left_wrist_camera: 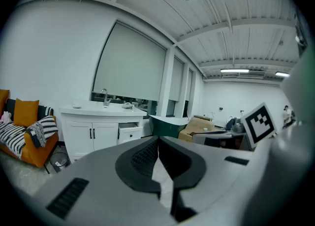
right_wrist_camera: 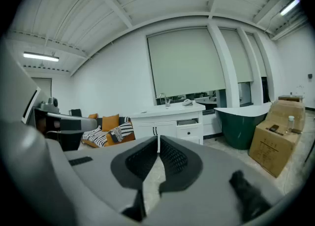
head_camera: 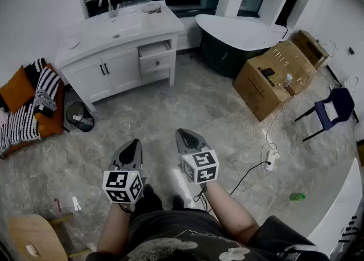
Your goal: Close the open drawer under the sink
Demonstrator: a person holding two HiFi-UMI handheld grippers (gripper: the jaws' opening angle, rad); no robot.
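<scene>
Against the far wall, a white vanity (head_camera: 85,46) stands with its sink and a chrome faucet (head_camera: 108,4) at the back edge of the countertop. At the right end of the vanity, just under the countertop, the top drawer (head_camera: 154,48) is pulled out, its front standing proud of the two shut drawers below it. The same open drawer shows in the left gripper view (left_wrist_camera: 130,132) and in the right gripper view (right_wrist_camera: 189,121), far beyond the jaws in both.

Both grippers hover low over the grey marble floor, well apart from the vanity and pointing towards it. The left gripper (head_camera: 135,142) has its jaws clenched, the tips meeting with nothing between them (its own view shows the dark ribbed pads touching at the front). The right gripper (head_camera: 183,133) is likewise closed and empty, tips together. The two sit side by side, each carried on a bare forearm.

Right of the vanity a dark green bathtub (head_camera: 219,55) with a white rim follows, and then a large cardboard box (head_camera: 273,78) with small items on top. A blue chair (head_camera: 335,106) stands by the right edge of the floor. Left of the vanity sit a wire waste basket (head_camera: 79,116) and an orange sofa (head_camera: 23,92) with striped cushions.
</scene>
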